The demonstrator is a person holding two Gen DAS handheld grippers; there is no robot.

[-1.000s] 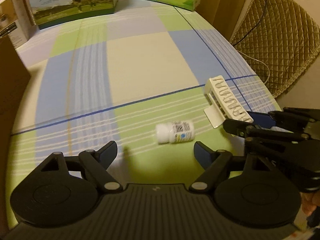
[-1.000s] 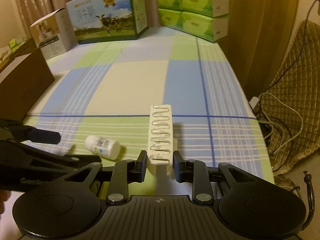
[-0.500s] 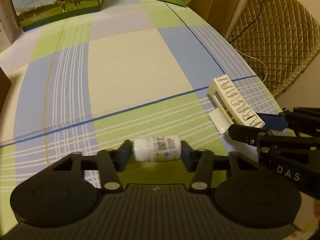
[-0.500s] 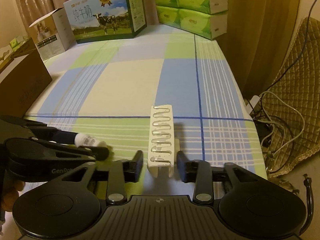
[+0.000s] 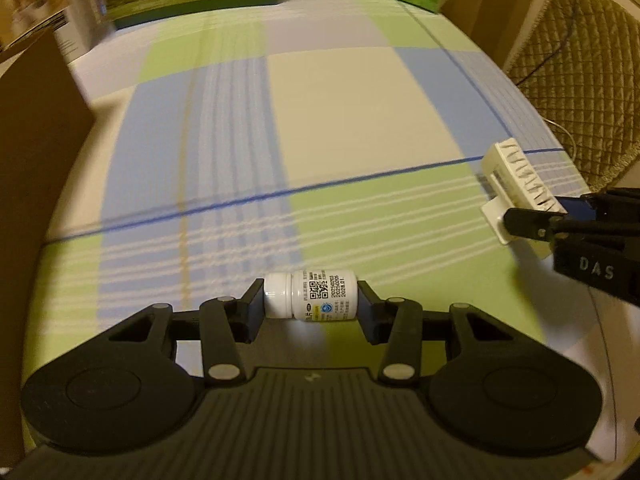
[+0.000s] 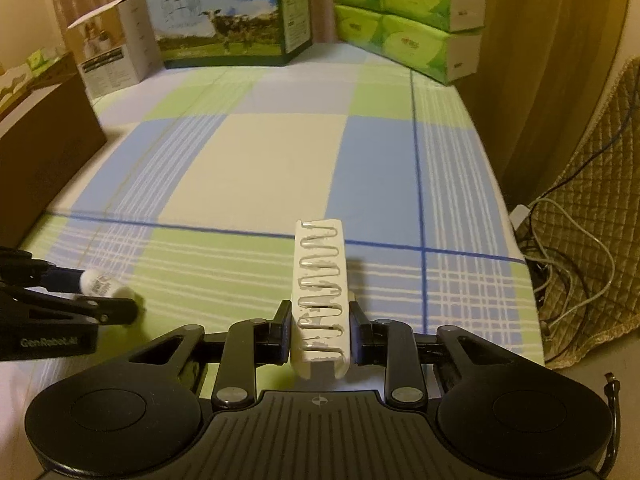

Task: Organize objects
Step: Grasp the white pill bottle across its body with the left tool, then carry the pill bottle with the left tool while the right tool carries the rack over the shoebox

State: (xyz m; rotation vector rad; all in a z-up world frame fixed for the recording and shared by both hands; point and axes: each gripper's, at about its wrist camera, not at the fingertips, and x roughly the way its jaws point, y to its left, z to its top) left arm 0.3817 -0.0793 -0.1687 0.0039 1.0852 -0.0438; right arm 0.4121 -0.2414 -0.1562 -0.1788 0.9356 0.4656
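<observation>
My left gripper (image 5: 310, 306) is shut on a small white pill bottle (image 5: 311, 295), gripped end to end and held just above the checked tablecloth (image 5: 328, 112). The bottle also shows in the right wrist view (image 6: 105, 285), between the left gripper's fingers. My right gripper (image 6: 320, 330) is shut on a white plastic rack with a wavy metal spring (image 6: 320, 288), holding its near end. The rack also shows at the right edge of the left wrist view (image 5: 516, 178), near the table's right edge.
A brown cardboard box (image 6: 44, 148) stands at the left. A milk carton box (image 6: 224, 20), a small white box (image 6: 108, 56) and stacked green tissue packs (image 6: 408, 16) line the back. A quilted chair (image 5: 580, 76) and cables (image 6: 568, 264) lie beyond the right edge.
My left gripper moved over the lying bottle, closed on it and lifted it a little. My right gripper closed tighter on the rack's near end and raised it slightly.
</observation>
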